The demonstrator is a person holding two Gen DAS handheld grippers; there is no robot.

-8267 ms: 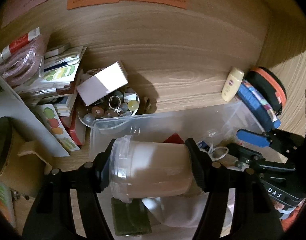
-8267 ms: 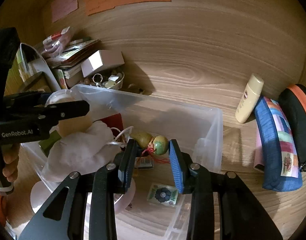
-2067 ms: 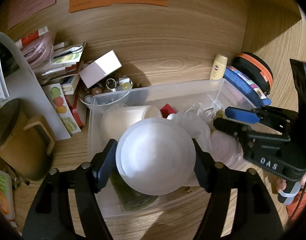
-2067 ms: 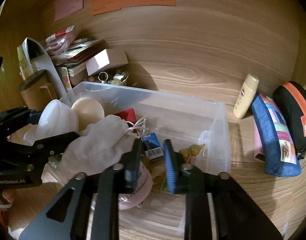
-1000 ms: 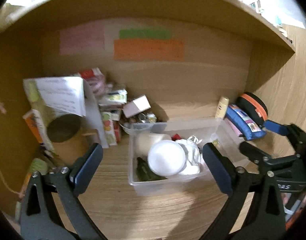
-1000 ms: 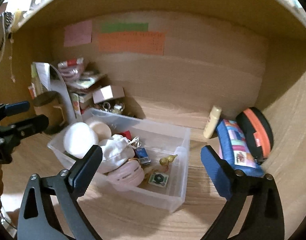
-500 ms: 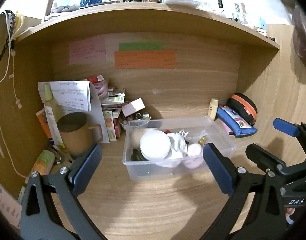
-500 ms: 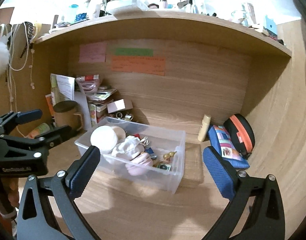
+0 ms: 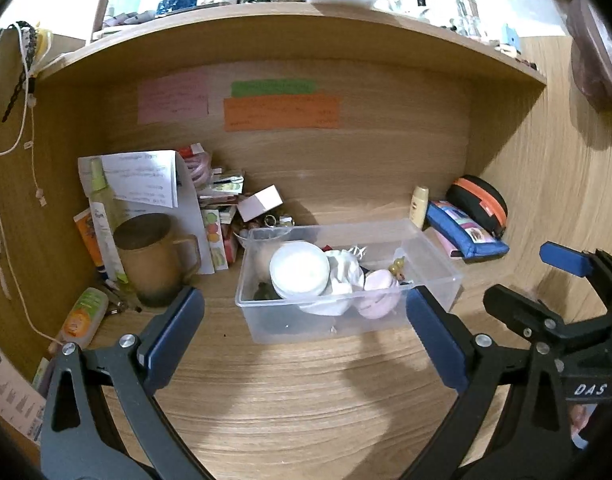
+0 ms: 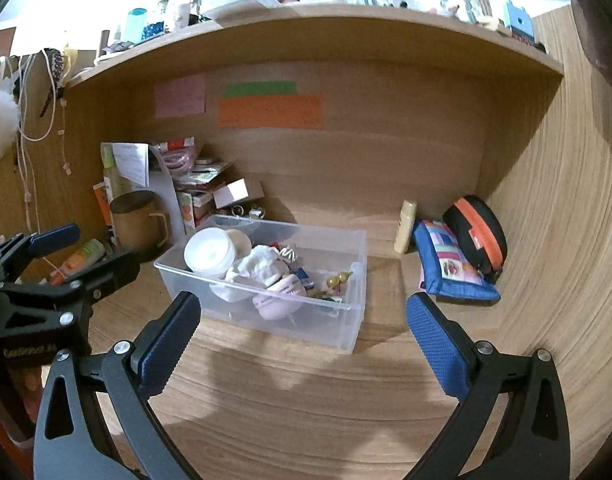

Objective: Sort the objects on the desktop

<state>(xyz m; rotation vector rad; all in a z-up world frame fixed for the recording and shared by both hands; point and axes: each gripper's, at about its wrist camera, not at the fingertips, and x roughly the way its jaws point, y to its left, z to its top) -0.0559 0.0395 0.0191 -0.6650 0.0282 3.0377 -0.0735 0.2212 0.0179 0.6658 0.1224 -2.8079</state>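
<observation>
A clear plastic bin [image 9: 441,280] [image 10: 266,320] stands mid-desk. In it lie a white lidded jar [image 9: 300,272] [image 10: 210,255], a white cloth pouch [image 9: 343,274] [image 10: 262,266], a pink round case [image 9: 379,292] [image 10: 280,300] and a small gourd charm [image 9: 397,268] [image 10: 337,278]. My left gripper [image 9: 306,338] hangs open well in front of the bin, with nothing between its blue pads. My right gripper [image 10: 302,340] is open too, pulled back to the same distance. Each gripper shows at the edge of the other's view.
A brown mug [image 9: 150,260], papers, boxes and a dish of trinkets crowd the back left. A cream bottle [image 9: 419,206], a blue pouch [image 9: 465,232] and a black-orange case [image 9: 479,204] sit at the back right. Bare desk wood [image 9: 306,400] lies before the bin.
Both grippers pulled back and up from the bin. The left let go of the white jar into it; both jaws went wide open. The whole desk alcove now shows.
</observation>
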